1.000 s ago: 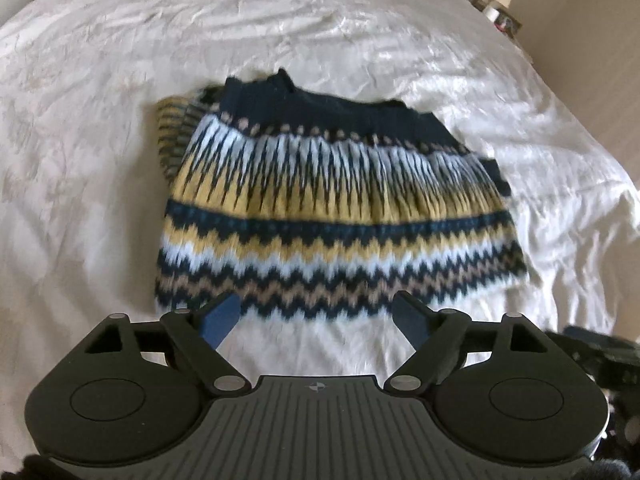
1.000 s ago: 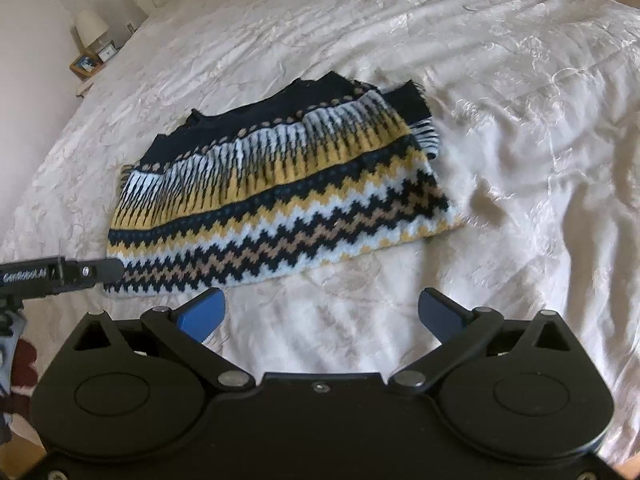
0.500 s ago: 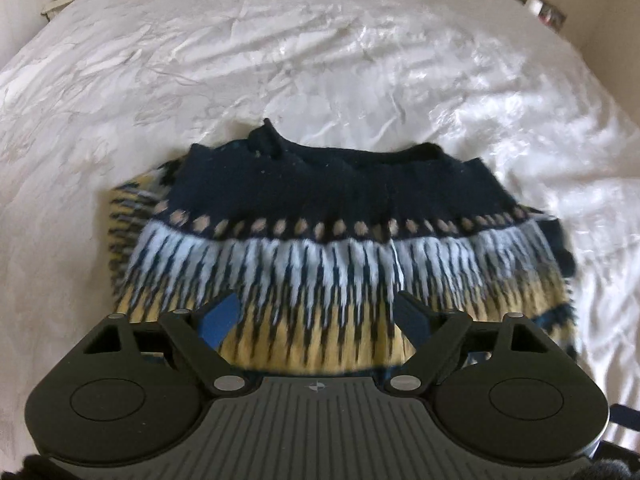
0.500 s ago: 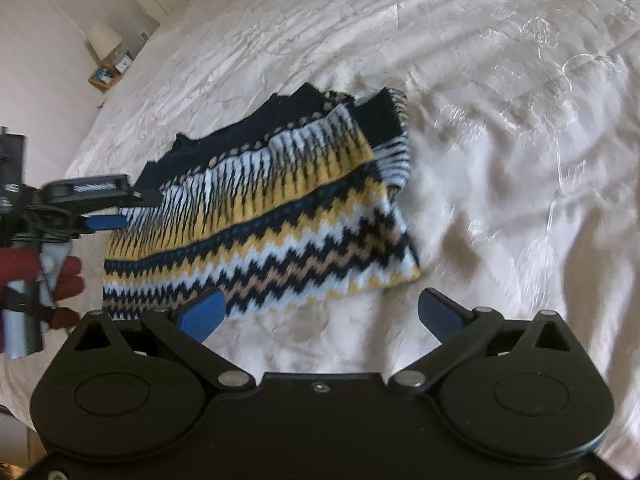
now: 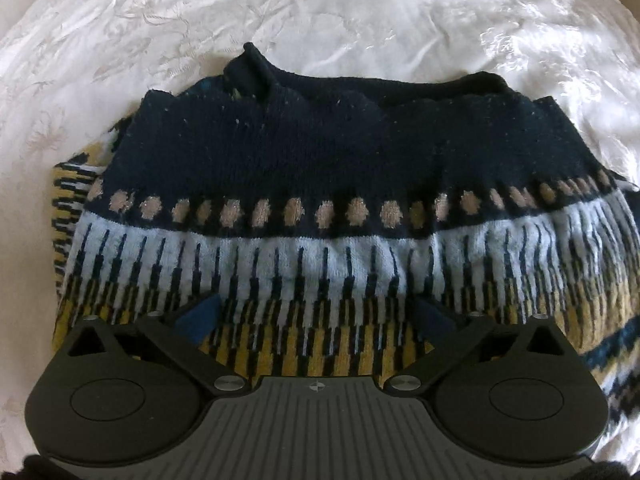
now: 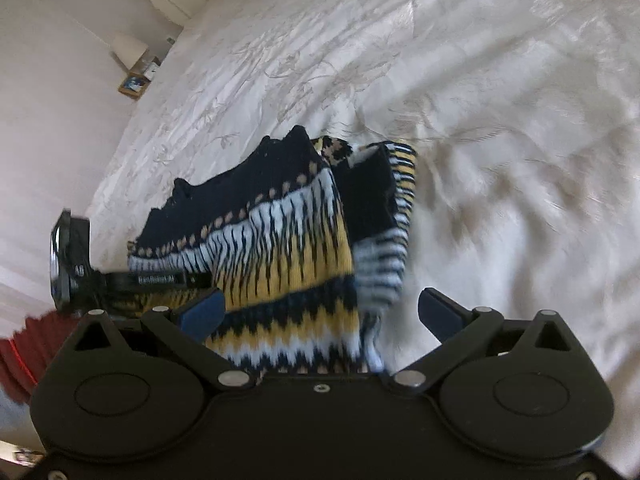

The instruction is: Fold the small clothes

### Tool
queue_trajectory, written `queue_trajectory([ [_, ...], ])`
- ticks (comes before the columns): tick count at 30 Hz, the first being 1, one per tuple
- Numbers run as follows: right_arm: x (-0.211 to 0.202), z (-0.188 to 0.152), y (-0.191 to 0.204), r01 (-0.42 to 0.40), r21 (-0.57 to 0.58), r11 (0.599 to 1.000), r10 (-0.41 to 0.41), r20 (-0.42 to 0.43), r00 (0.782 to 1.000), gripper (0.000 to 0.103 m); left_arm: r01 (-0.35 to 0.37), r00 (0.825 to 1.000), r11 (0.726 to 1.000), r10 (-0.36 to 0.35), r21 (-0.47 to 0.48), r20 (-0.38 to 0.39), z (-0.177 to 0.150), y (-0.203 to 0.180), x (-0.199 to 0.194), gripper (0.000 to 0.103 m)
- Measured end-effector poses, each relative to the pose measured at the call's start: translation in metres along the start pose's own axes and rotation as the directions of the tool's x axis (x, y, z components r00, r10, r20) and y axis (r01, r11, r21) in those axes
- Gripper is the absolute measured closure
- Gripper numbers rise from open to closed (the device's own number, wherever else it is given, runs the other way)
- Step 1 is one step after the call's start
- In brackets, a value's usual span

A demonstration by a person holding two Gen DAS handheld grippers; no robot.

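Observation:
A folded knit sweater [image 5: 320, 160] with navy, white, yellow and tan bands lies flat on the white bed cover [image 5: 360, 20]. My left gripper [image 5: 316, 318] hovers close over its yellow and white stripes. Its jaws are opening, with only flat knit below them and nothing pinched. In the right wrist view the sweater [image 6: 280, 248] lies just ahead, with a folded sleeve along its right side. My right gripper [image 6: 320, 314] stands open over the sweater's near right corner. The left gripper [image 6: 132, 280] reaches in over the sweater's left side there.
The wrinkled bed cover [image 6: 480, 120] spreads out on all sides of the sweater. A bedside table with a picture frame [image 6: 132, 84] and a lamp [image 6: 128, 46] stands by the wall at the far left. A red sleeve [image 6: 28, 344] shows behind the left gripper.
Both grippers have come forward and down over the sweater, which now looks much larger. The left fingers have spread wider. The right gripper has swung toward the sweater's right edge.

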State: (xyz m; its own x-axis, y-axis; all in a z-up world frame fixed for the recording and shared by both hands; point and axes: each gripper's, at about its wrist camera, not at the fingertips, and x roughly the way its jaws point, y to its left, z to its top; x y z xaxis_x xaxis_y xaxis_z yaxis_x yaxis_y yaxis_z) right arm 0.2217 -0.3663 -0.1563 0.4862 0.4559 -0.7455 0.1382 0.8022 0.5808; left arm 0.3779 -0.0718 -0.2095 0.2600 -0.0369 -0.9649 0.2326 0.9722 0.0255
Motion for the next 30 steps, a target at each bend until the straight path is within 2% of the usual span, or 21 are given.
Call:
queue_trajectory([
  [6, 0.045, 0.020, -0.023, -0.061, 0.083, 0.995, 0.067, -0.074, 0.995, 0.000, 0.010, 1.000, 1.000, -0.010, -0.006, 0.012, -0.006, 0.003, 0.000, 0.000],
  [13, 0.073, 0.037, -0.035, -0.165, 0.132, 0.977, 0.174, -0.060, 0.983, 0.000, 0.009, 1.000, 1.000, -0.009, -0.010, 0.011, -0.002, 0.001, 0.002, 0.000],
  [19, 0.081, 0.042, -0.035, -0.172, 0.150, 0.974, 0.185, -0.077, 0.980, 0.002, 0.013, 1.000, 1.000, -0.013, -0.004, 0.025, 0.009, -0.001, -0.002, 0.000],
  [21, 0.079, 0.042, -0.034, -0.155, 0.127, 0.980, 0.167, -0.089, 0.982, 0.013, 0.010, 0.998, 1.000, -0.010, 0.011, 0.066, 0.016, -0.004, -0.011, 0.001],
  [23, 0.076, 0.042, -0.035, -0.136, 0.100, 0.986, 0.146, -0.098, 0.984, 0.044, 0.005, 0.995, 1.000, -0.006, 0.007, 0.099, 0.029, -0.006, -0.017, 0.001],
  [25, 0.072, 0.041, -0.040, -0.125, 0.110, 0.986, 0.135, -0.093, 0.986, 0.051, -0.007, 0.995, 1.000, 0.007, -0.002, 0.098, 0.044, -0.007, -0.012, 0.001],
  [27, 0.069, 0.039, -0.046, -0.148, 0.142, 0.979, 0.161, -0.089, 0.983, 0.056, -0.026, 0.996, 1.000, 0.026, 0.006, 0.086, 0.058, -0.010, -0.002, 0.000],
  [30, 0.065, 0.039, -0.043, -0.154, 0.121, 0.981, 0.165, -0.087, 0.982, 0.058, -0.034, 0.998, 0.999, 0.032, 0.022, 0.057, 0.074, -0.016, 0.013, 0.000],
])
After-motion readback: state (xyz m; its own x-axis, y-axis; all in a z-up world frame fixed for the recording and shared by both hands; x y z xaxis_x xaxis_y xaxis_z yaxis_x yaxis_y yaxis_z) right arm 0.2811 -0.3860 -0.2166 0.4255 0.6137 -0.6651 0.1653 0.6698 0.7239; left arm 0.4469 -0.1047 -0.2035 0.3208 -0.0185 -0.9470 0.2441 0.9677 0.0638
